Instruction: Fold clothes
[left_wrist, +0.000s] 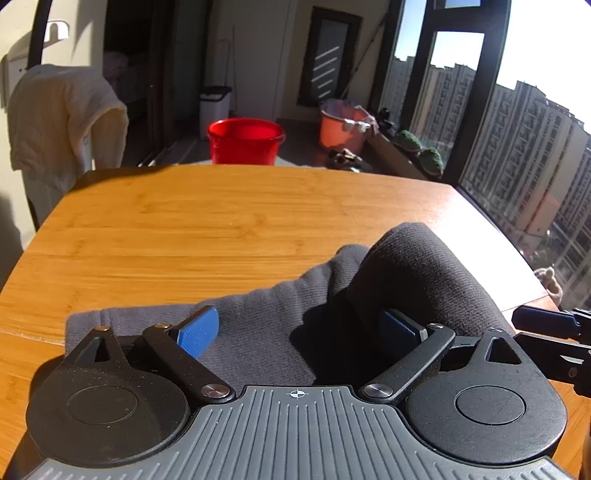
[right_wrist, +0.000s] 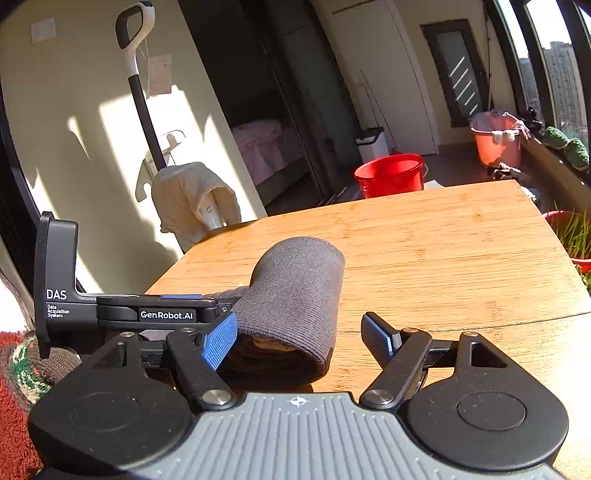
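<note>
A dark grey knit garment lies on the wooden table (left_wrist: 184, 229). Its flat part (left_wrist: 258, 317) is spread under my left gripper (left_wrist: 299, 328), which is open, blue pads wide apart just above the cloth. The rest is rolled into a thick tube (left_wrist: 417, 266) beside the left gripper's right finger. In the right wrist view the roll (right_wrist: 299, 280) points away from me. Its near end sits between the fingers of my open right gripper (right_wrist: 299, 339), close against the left pad (right_wrist: 219, 341). The left gripper (right_wrist: 147, 314) shows side-on at the roll's left.
Beyond the table's far edge stand a red bucket (left_wrist: 245, 140) and an orange basin (left_wrist: 341, 129). A cream cloth (left_wrist: 62, 114) hangs over a stand at the left. A potted plant (right_wrist: 572, 236) sits off the table's right edge, beside tall windows.
</note>
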